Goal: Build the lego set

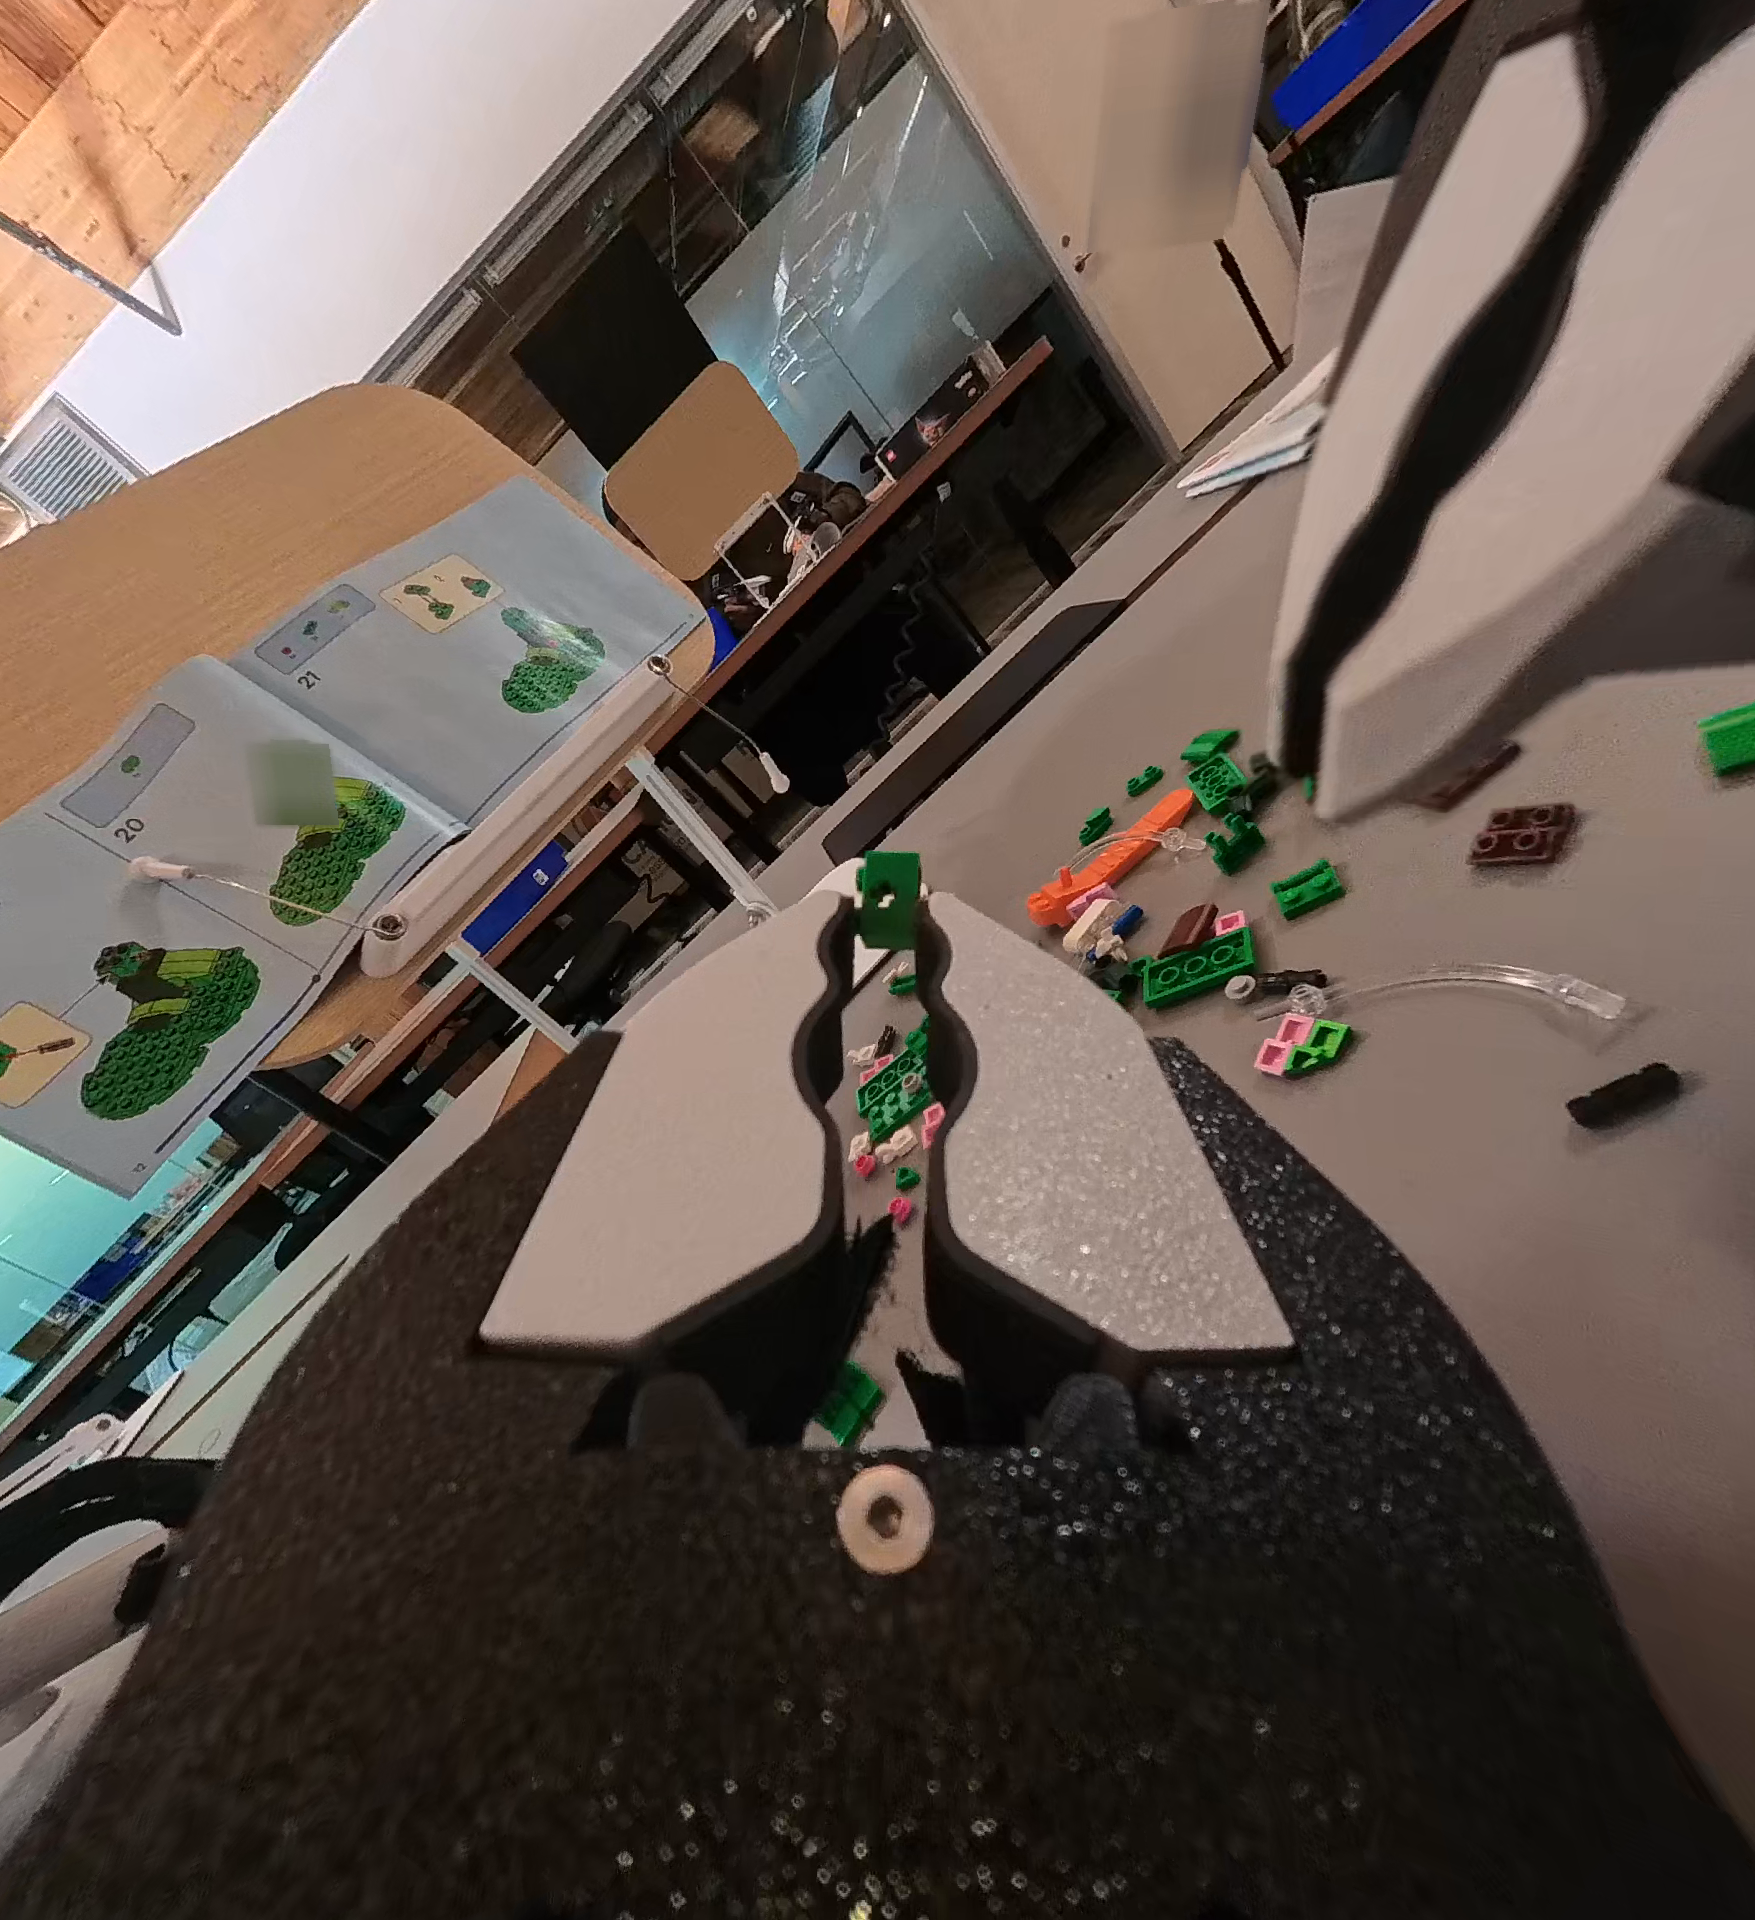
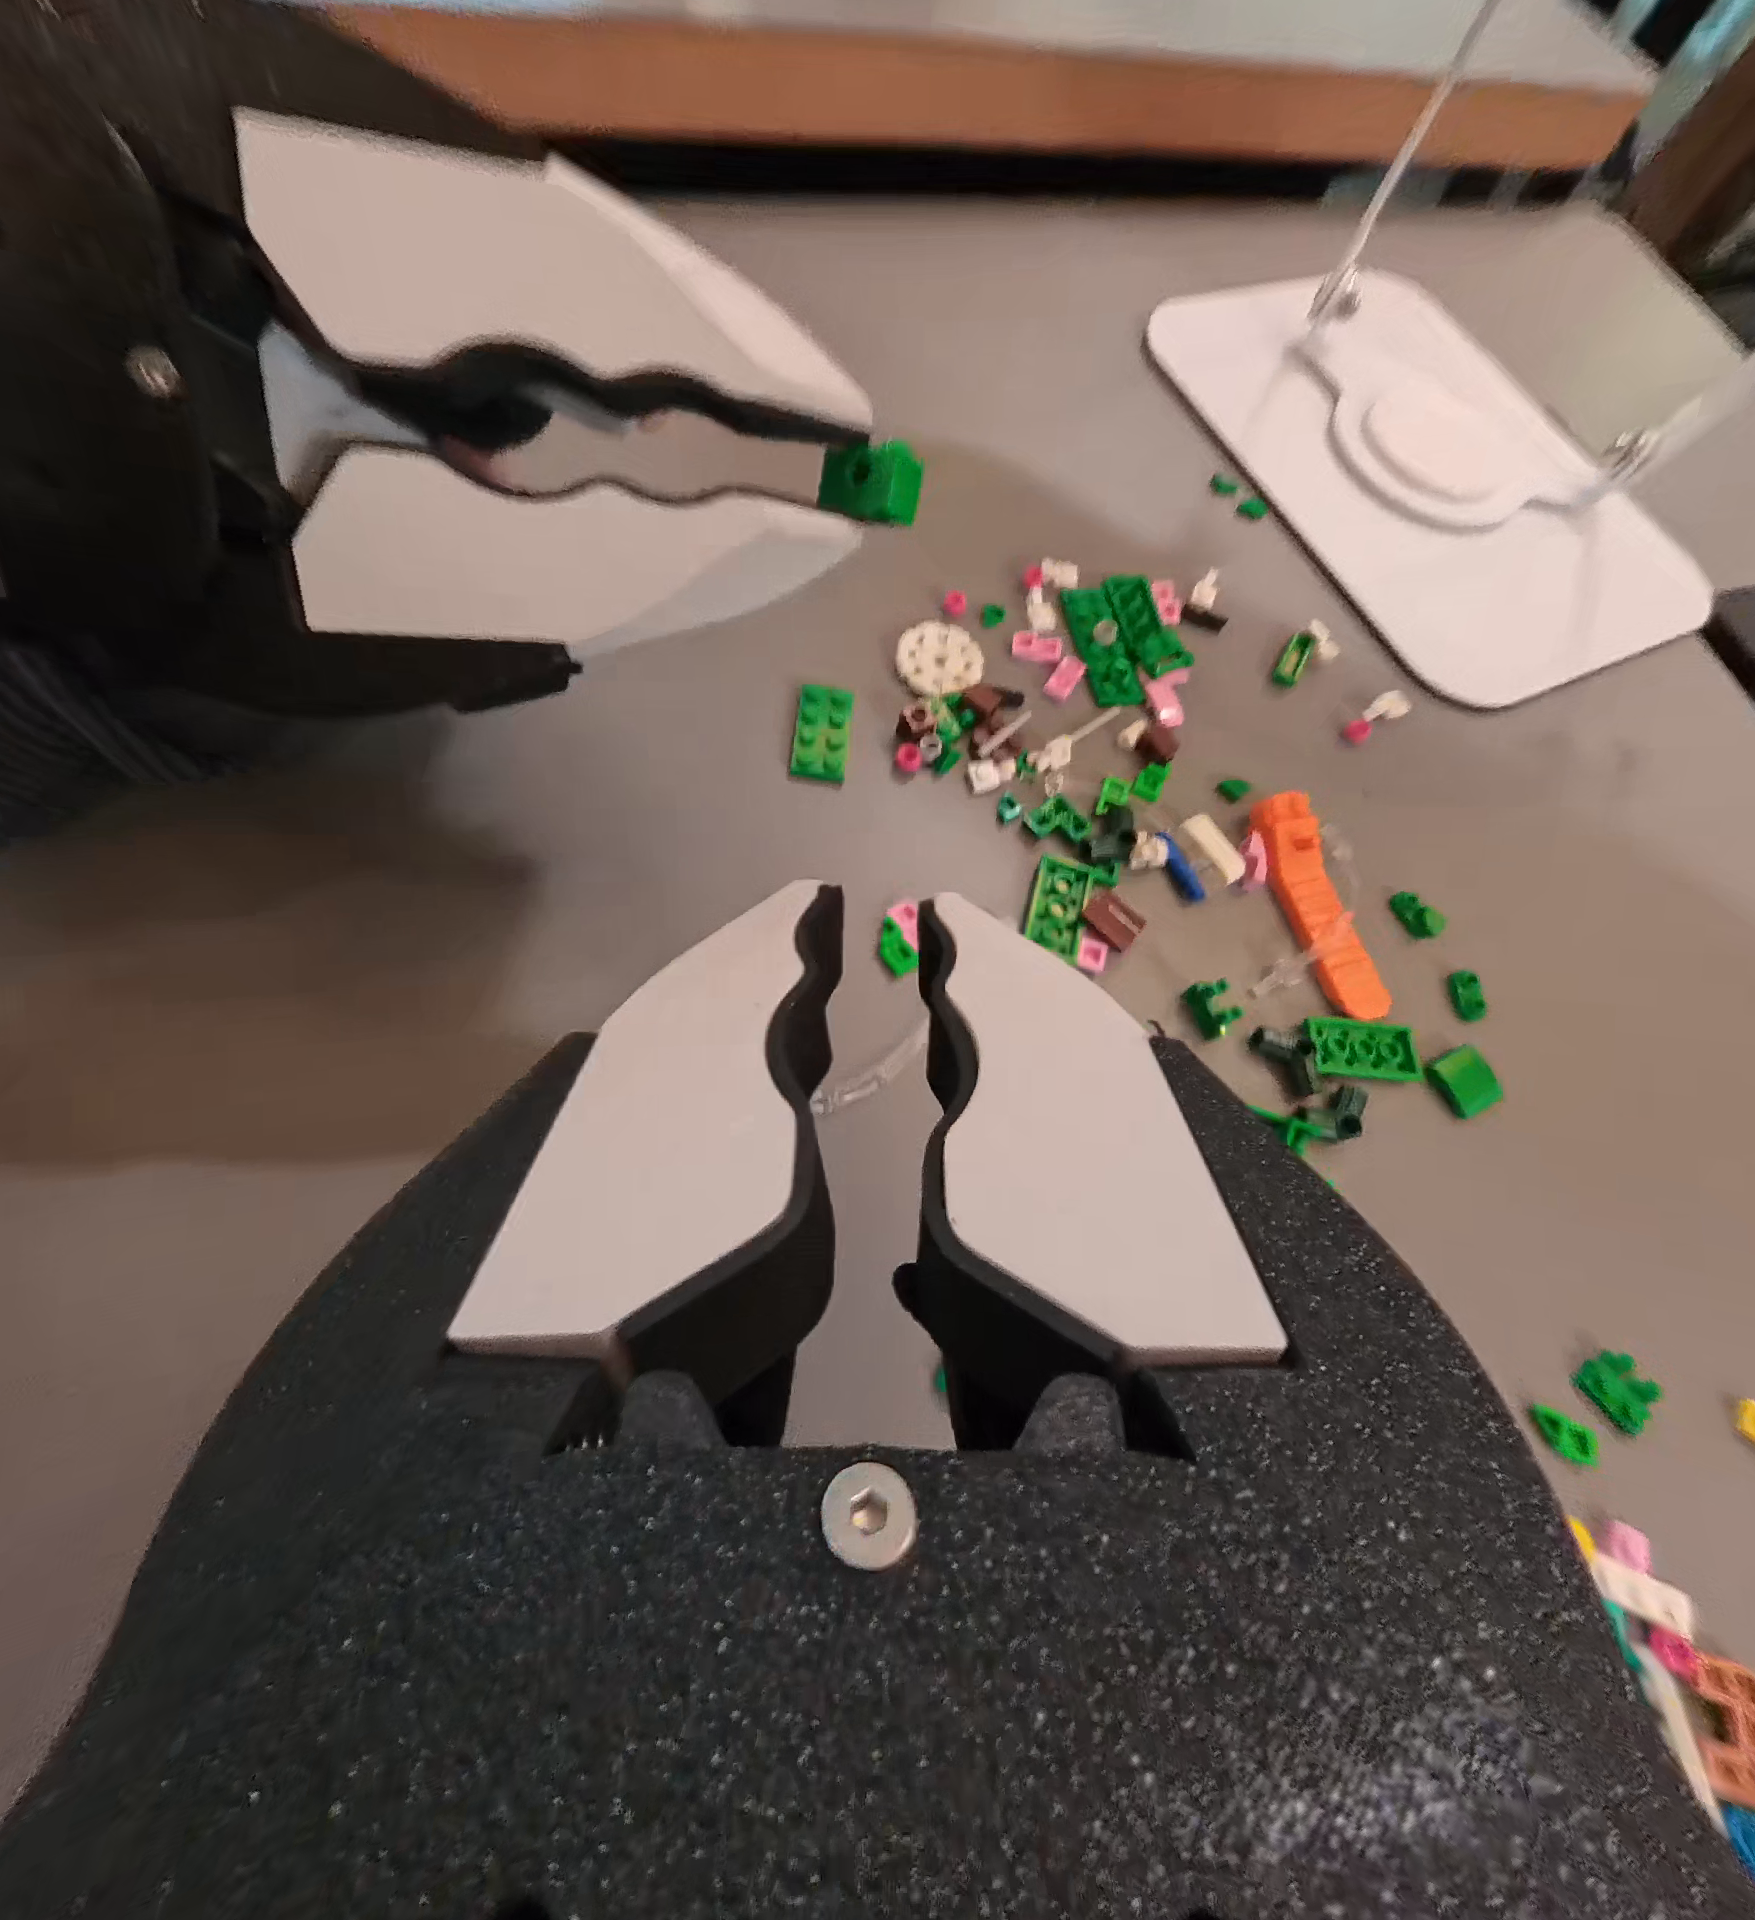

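Glossy plastic bricks point(image 2: 1112, 644), matt grey table point(image 2: 333, 935)

The left grey-and-black two-finger gripper point(image 1: 888, 902) is pinching a small green square brick point(image 1: 891, 896) at the very tips of its fingers, jaws nearly closed, and is reaching in level from the left in the right wrist view. The right grey-and-black two-finger gripper point(image 2: 881, 914) is pointing down towards the table, its jaws standing slightly apart and gripping nothing.

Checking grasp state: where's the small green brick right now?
The small green brick is pinched at the fingertips of the left gripper, held above the grey table, up and left of the loose piece pile.
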A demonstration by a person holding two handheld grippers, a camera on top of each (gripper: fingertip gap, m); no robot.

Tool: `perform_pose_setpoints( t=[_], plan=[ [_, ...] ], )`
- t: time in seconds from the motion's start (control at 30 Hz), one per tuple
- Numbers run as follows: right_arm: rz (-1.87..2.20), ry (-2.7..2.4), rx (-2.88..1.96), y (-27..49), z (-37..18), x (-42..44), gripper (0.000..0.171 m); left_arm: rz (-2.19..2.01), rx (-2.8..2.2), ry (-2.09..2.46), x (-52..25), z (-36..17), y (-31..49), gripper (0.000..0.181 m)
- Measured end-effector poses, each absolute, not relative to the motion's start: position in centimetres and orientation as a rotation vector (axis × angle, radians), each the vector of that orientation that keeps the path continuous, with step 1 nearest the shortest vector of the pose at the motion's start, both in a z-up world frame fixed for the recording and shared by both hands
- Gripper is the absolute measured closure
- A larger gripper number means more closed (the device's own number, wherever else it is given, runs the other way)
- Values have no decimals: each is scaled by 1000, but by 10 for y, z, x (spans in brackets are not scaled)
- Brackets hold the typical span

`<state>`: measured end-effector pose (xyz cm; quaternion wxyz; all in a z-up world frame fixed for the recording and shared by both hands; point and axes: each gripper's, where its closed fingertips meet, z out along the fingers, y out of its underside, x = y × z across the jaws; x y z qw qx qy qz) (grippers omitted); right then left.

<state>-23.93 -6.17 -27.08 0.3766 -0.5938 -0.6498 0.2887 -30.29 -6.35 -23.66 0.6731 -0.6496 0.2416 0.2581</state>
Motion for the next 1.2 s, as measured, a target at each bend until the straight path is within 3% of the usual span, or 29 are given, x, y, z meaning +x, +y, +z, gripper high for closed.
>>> perform_pose_setpoints(
  t=[0.2, 0.5, 0.67, 1.2],
  plan=[
    [1228, -1478, -1430, -74, -240, -250, 157, 507, -1427, 630, -286, -238, -65, 171],
    [1536, -1375, -1471, -79, -239, -254, 157, 360, -1376, 763, -256, -241, -72, 171],
    [1585, -1362, -1485, -79, -239, -252, 164, 352, -1360, 780, -253, -240, -74, 171],
    [1780, -1320, -1492, -77, -233, -245, 165, 344, -1323, 774, -249, -237, -75, 170]
  ],
)
